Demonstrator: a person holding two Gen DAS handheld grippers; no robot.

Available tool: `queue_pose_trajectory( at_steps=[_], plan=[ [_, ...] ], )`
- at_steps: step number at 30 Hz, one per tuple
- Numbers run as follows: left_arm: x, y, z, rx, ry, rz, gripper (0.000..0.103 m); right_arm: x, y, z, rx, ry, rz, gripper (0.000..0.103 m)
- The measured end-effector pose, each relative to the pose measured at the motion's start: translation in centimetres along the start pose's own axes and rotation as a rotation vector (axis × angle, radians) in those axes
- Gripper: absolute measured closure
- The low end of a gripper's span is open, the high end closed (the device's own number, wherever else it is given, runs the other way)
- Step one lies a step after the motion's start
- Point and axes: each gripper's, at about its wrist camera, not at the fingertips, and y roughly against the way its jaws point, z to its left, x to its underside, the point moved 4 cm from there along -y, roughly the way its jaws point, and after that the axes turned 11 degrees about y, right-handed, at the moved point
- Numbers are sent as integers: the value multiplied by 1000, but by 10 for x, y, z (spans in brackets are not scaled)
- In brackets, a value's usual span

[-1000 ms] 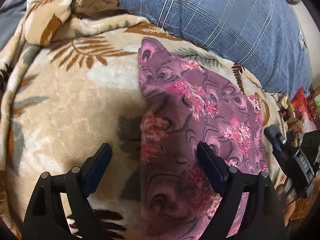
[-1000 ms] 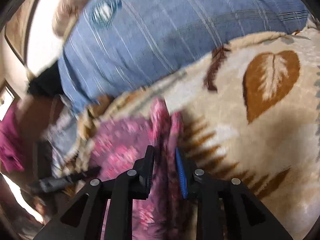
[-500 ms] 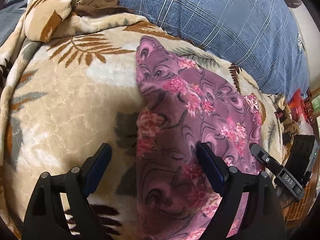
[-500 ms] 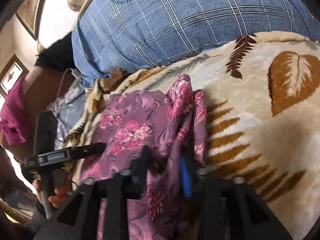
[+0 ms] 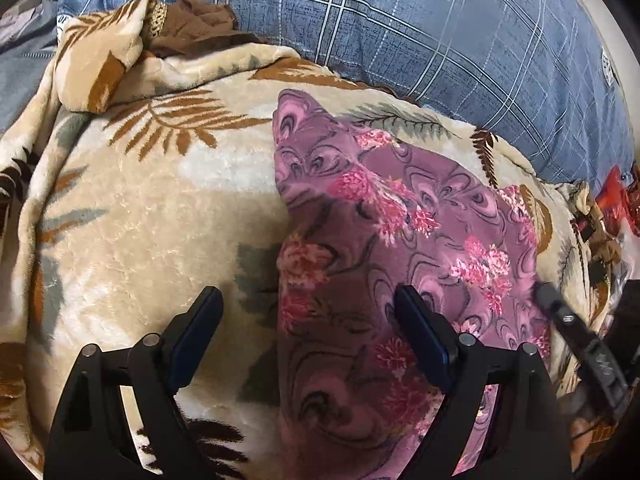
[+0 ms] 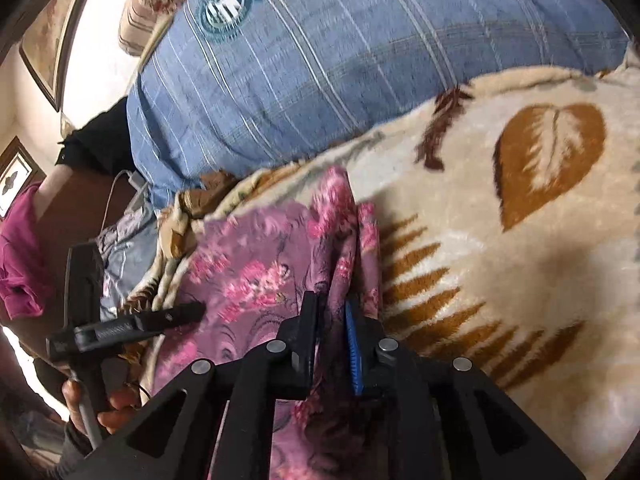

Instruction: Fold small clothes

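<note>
- Purple floral garment lies spread on the cream leaf-print blanket; in L wrist view it fills centre to 4 o'clock, top corner pointing to 12.
- Blue plaid pillow sits behind the blanket at 12–2 o'clock.
- Our left gripper hovers w/ jaws wide apart, nothing clamped; L finger over bare blanket, R finger over the garment.
- Our right gripper has jaws nearly together, a bunched fold of the garment pinched betw. them; they've just eased apart a little, cloth there still.
- In R wrist view the garment runs from centre to 8 o'clock, raised ridge at the fingers.
- R view is blurred, so finer cloth detail we can't tell.
</note>
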Motion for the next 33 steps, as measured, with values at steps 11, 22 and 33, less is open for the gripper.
queue_pose_trajectory(
  at_steps=[11, 22, 33],
  plan=[
    [4, 1, 0, -19, -8, -6, 14, 19, -11, -1, 30, 7, 63, 87],
    [-9, 6, -4, -12, 0, -1, 14, -18, -40, -19, -143, -210, 71, 67],
    [-28, -17, 7, -9, 51, 54, 14, -19, -37, -23, 7, -117, 67, 91]
  ],
)
